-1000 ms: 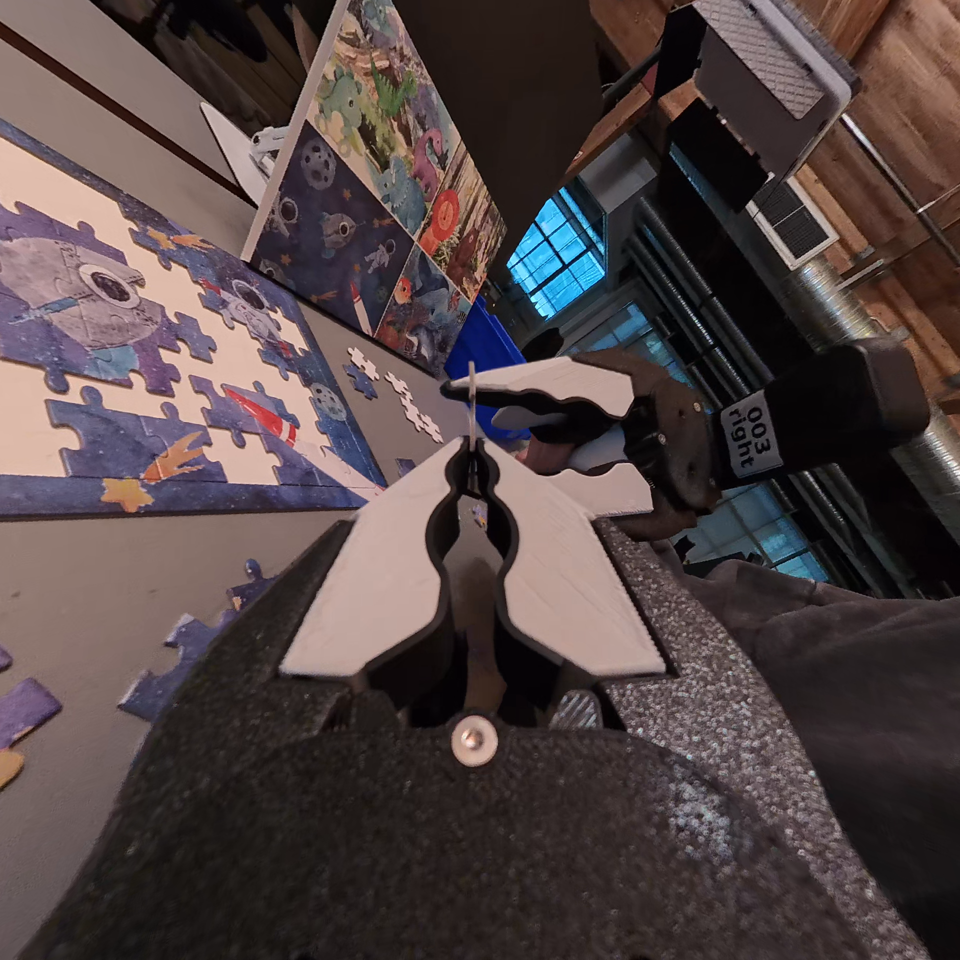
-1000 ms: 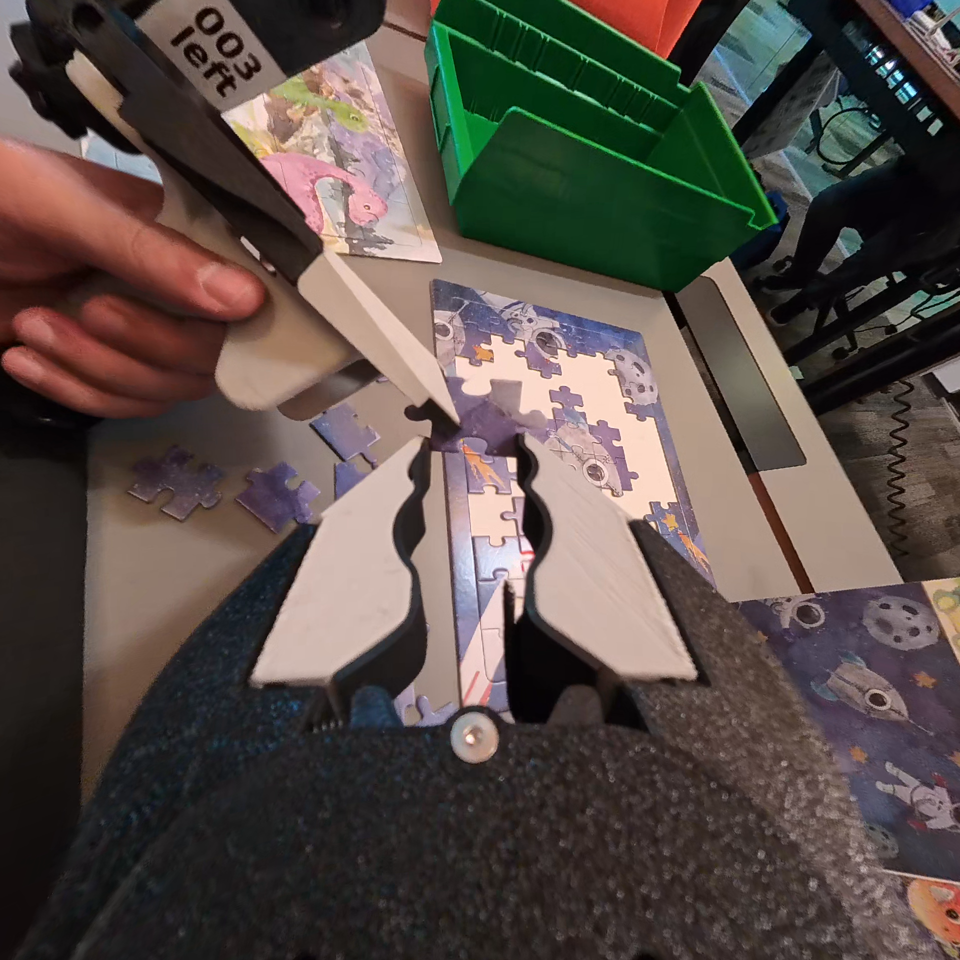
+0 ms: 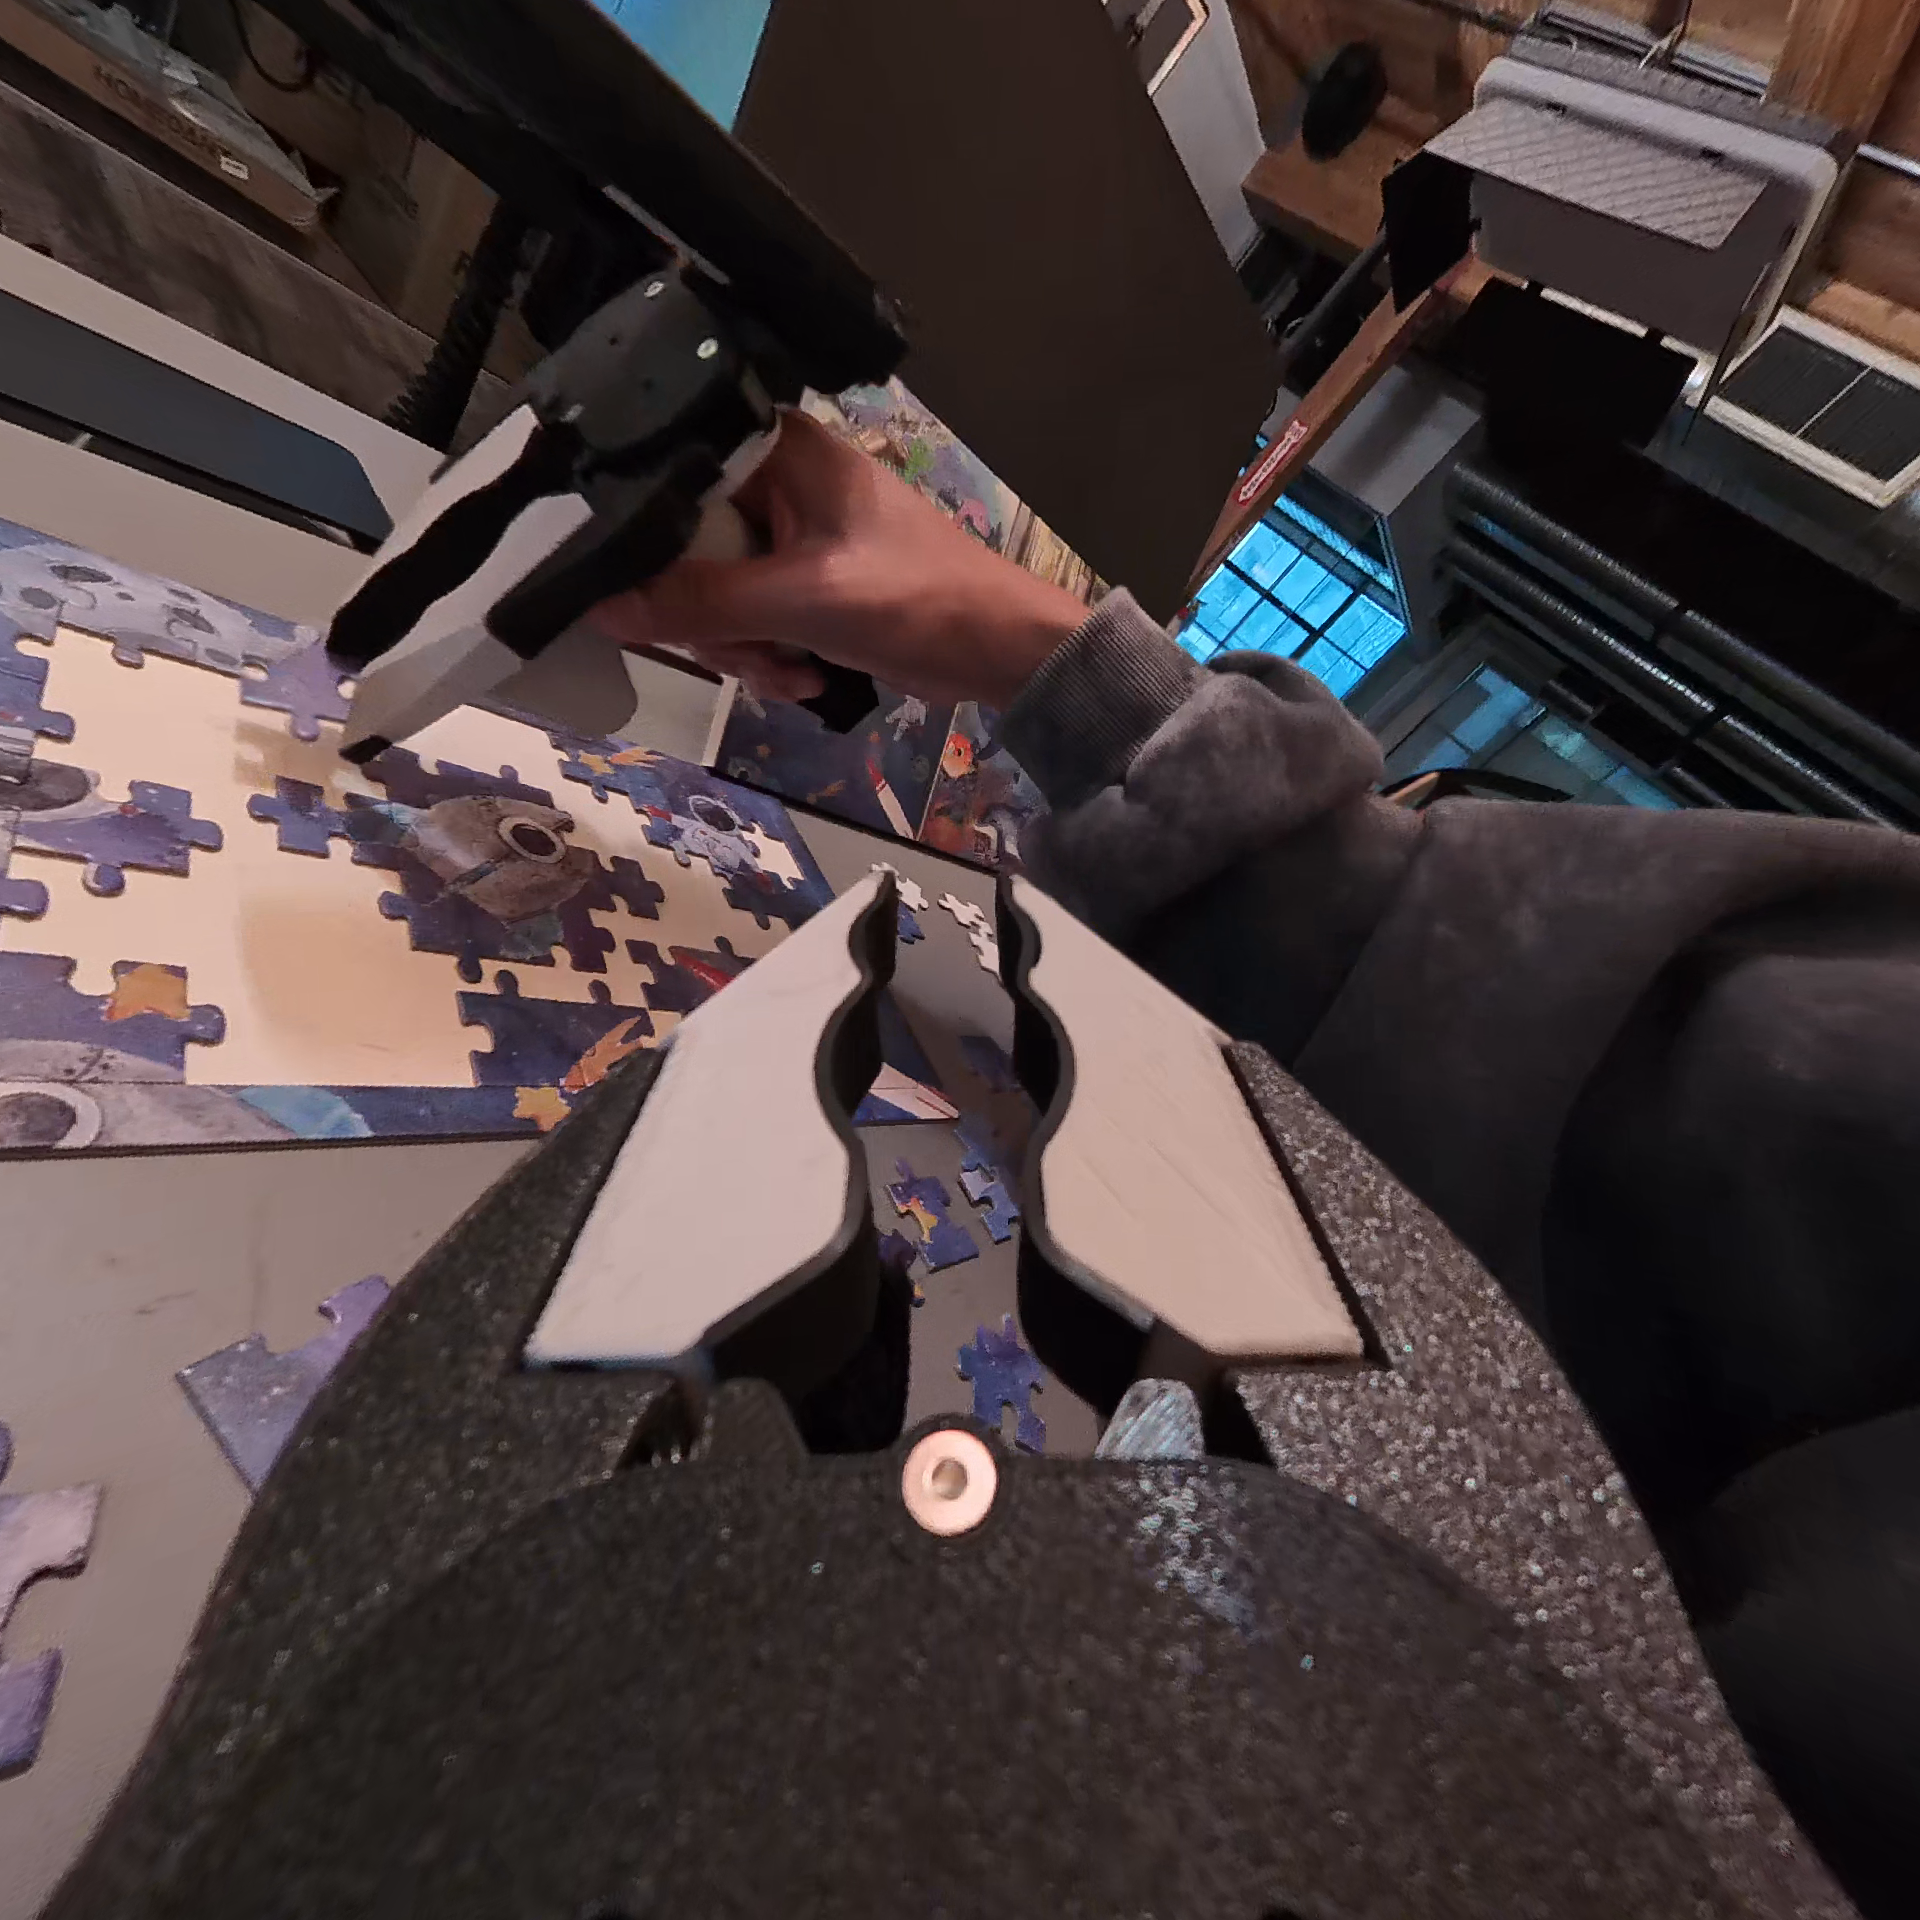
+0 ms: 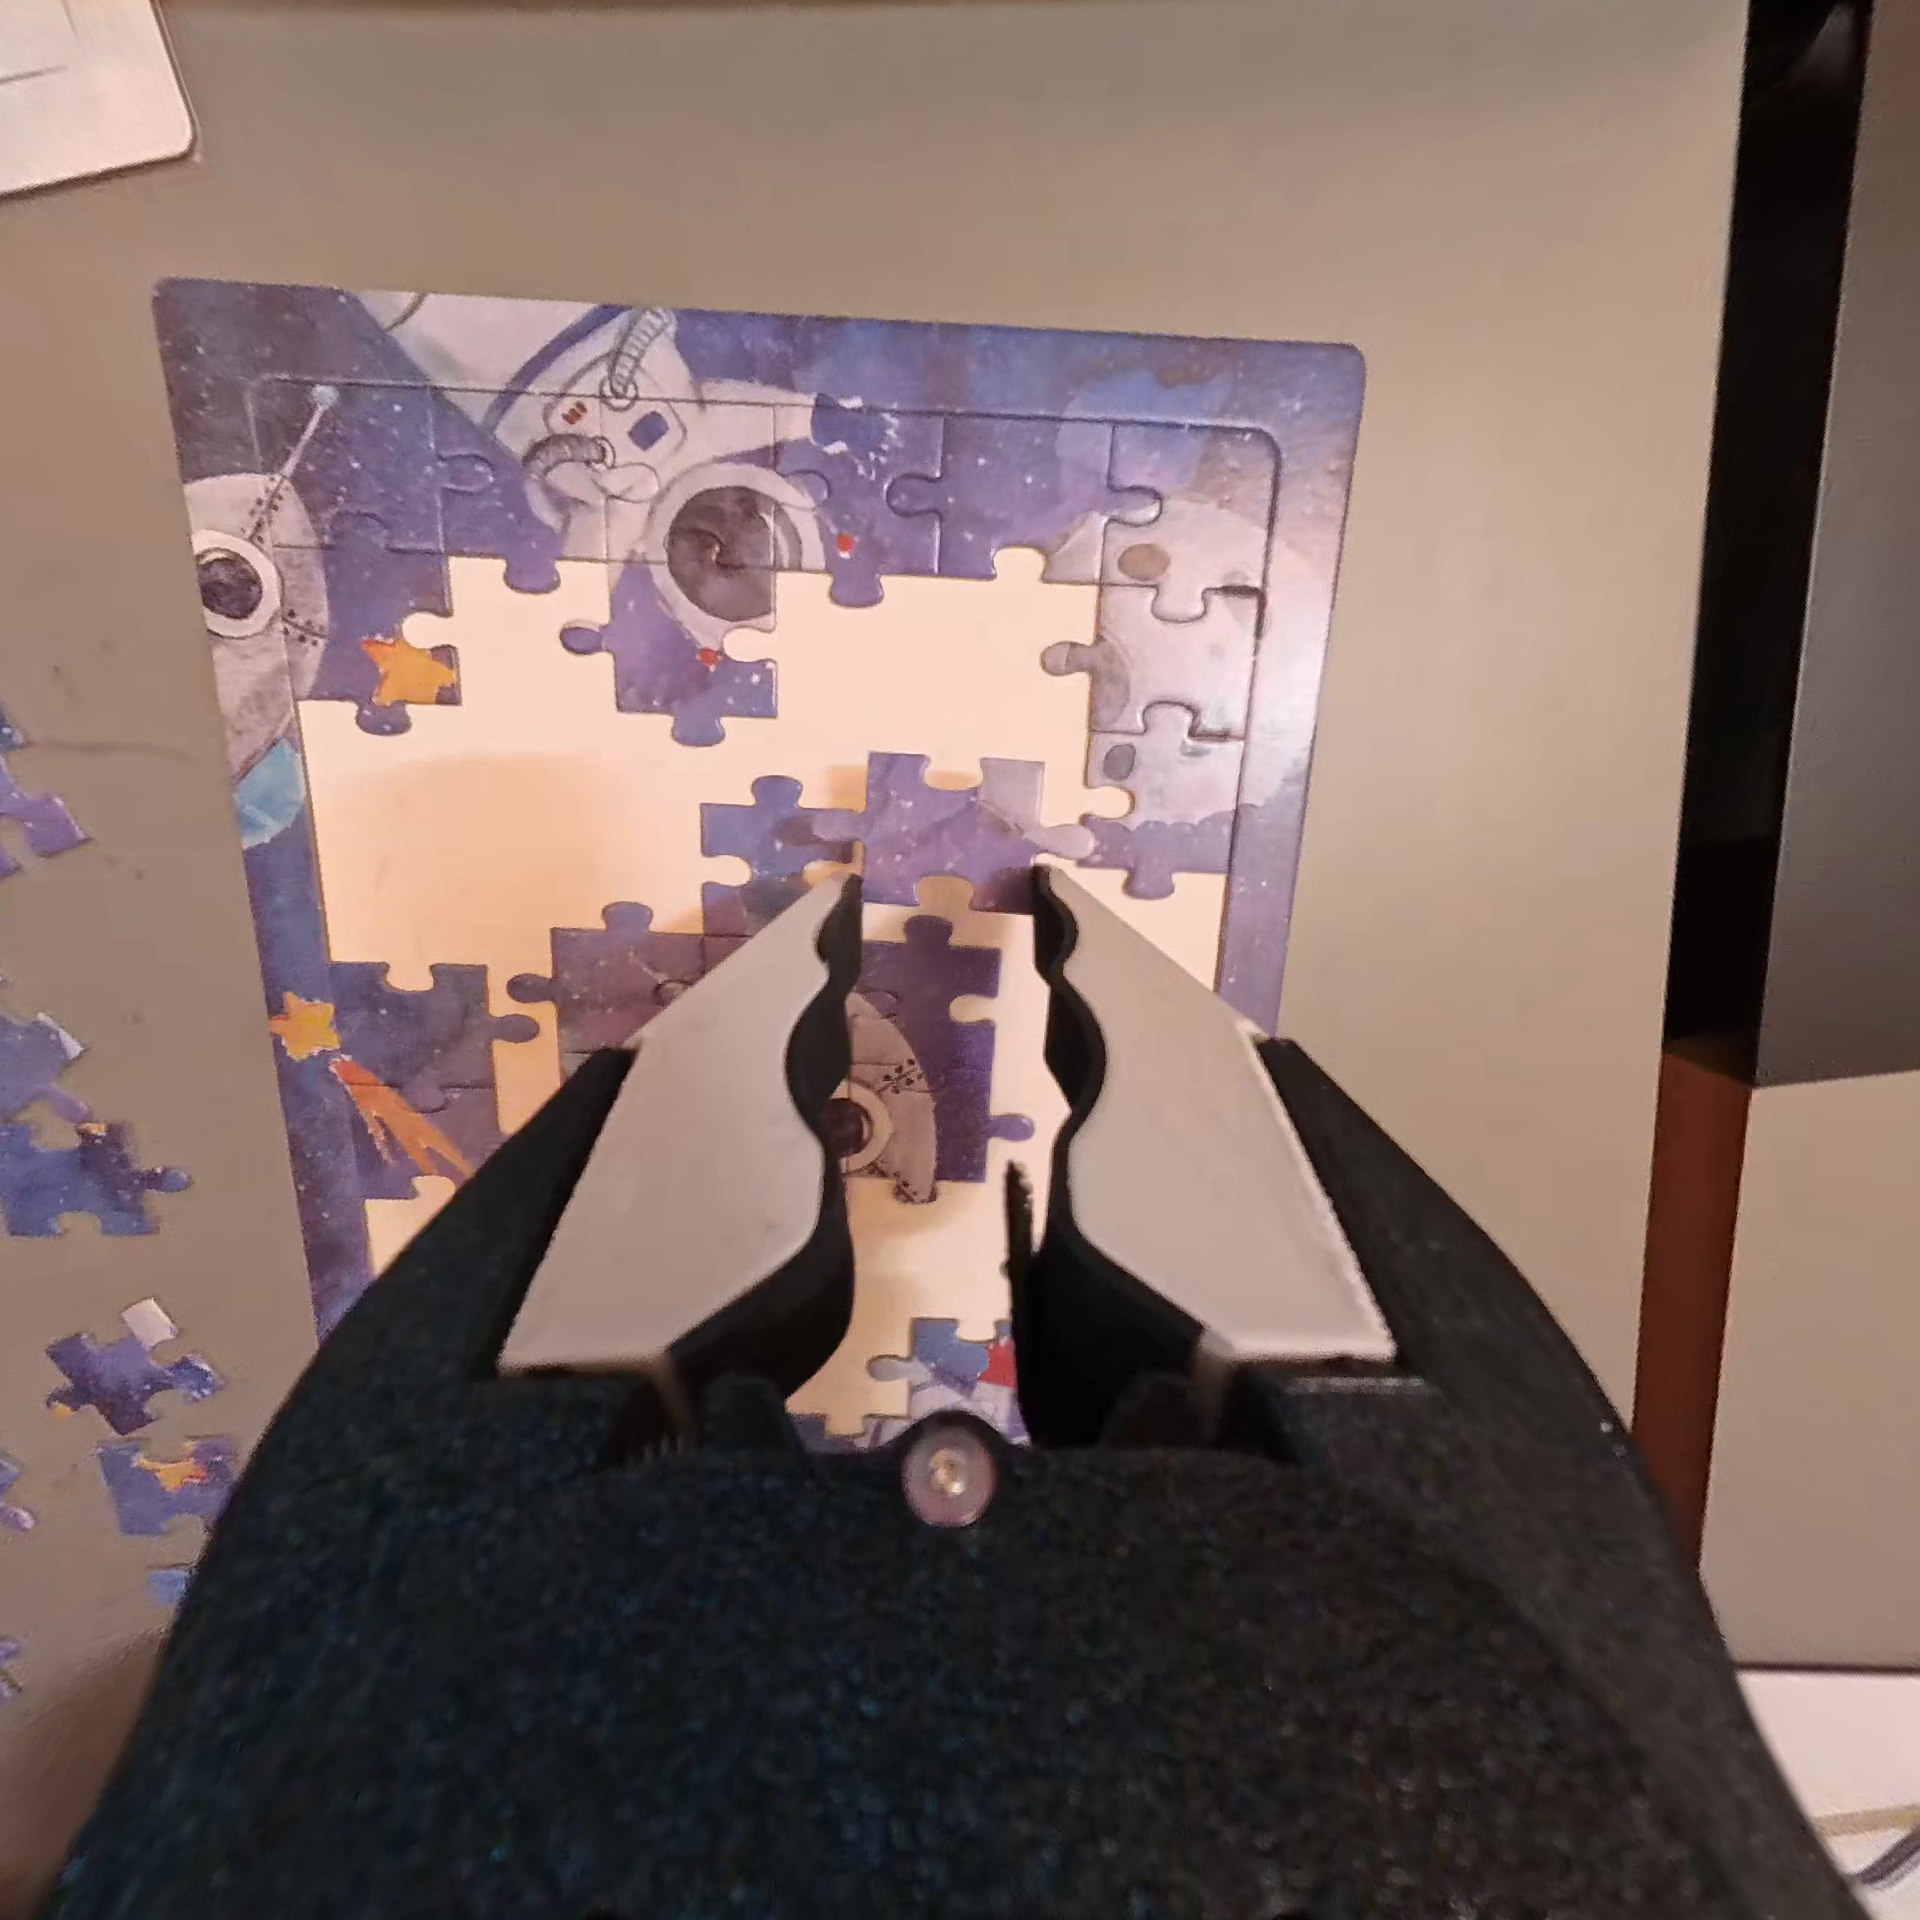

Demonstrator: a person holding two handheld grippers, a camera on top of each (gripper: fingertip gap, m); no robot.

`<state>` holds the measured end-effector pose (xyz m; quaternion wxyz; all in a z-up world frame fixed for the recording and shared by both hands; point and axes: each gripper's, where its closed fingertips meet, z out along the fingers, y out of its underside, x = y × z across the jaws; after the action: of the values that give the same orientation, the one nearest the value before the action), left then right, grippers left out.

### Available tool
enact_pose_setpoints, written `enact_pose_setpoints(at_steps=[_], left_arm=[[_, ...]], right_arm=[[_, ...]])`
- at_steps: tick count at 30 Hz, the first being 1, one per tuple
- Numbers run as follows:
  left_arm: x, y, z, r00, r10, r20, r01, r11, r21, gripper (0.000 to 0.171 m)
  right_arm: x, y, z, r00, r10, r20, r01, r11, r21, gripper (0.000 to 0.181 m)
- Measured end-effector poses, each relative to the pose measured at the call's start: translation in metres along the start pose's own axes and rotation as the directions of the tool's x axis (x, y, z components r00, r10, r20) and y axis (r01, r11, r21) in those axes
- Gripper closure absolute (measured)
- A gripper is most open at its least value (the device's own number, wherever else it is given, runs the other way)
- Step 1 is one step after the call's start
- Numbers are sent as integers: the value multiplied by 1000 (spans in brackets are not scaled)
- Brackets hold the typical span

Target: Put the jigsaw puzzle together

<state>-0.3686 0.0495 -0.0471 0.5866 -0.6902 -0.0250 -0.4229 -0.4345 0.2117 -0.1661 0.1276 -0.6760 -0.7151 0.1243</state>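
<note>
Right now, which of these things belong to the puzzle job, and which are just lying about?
Part of the job:
- puzzle board, half filled
- loose pieces on the table
- right gripper, open over the board
- left gripper, open

Lying about:
- picture panel propped behind the board
- white sheet

Loose pieces [image 4: 88, 1184] lie on the table [image 4: 935, 156], left of the puzzle board [image 4: 1299, 623].

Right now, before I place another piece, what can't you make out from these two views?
- Right wrist view: the puzzle board near edge, hidden by the right gripper.
- Right wrist view: loose pieces, cut off by the left edge.
- Left wrist view: whether the purple piece is seated; blurred fingertips cover it.
- Left wrist view: small white pieces, too small behind the left gripper.
</note>
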Motion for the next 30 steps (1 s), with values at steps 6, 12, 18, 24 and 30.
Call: enact_pose_setpoints(at_steps=[6,12,18,24,30], left_arm=[[6,0,-1,1000,1,-30,-1,1000,8,153],[10,0,-3,996,-40,-74,41,999,15,153],[14,4,-1,993,-64,-102,64,998,-10,153],[11,4,-2,992,-80,-94,80,997,-8,153],[10,5,-1,993,-76,-88,76,997,-12,153]], right_arm=[[-1,-2,10,998,38,46,-36,999,-29,148],[9,-4,12,998,51,27,-49,995,-83,148],[11,1,12,1000,29,6,-28,990,-136,145],[18,0,-6,999,-12,-31,9,995,-96,166],[34,-8,0,989,-27,-146,23,999,-25,181]])
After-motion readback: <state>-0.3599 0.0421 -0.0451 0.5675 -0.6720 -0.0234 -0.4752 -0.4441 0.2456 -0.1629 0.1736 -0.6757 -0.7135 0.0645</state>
